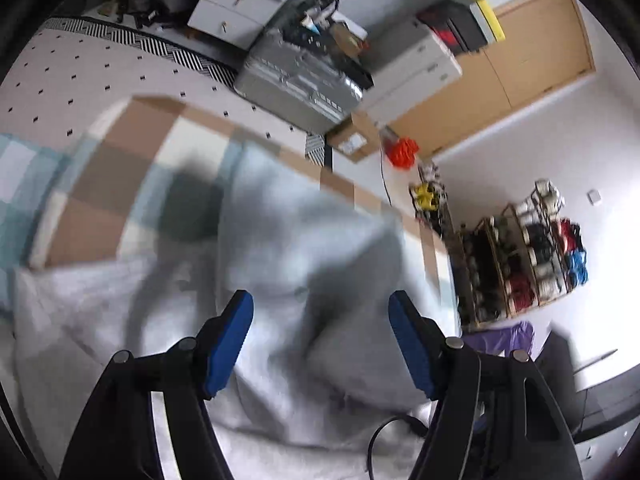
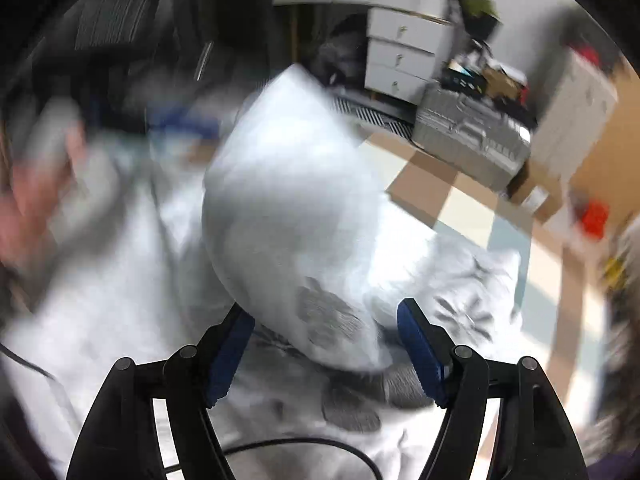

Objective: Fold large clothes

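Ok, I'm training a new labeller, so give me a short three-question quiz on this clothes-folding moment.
1. True or false: the left gripper is clamped on the grey garment.
2. What pattern has the cloth under the garment? A striped, B checked, C plain.
3. Is fabric lying between the open fingers of the right gripper?

Key: 1 false, its fingers stand apart. 2 B. 3 yes, a fold of the garment, unpinched.
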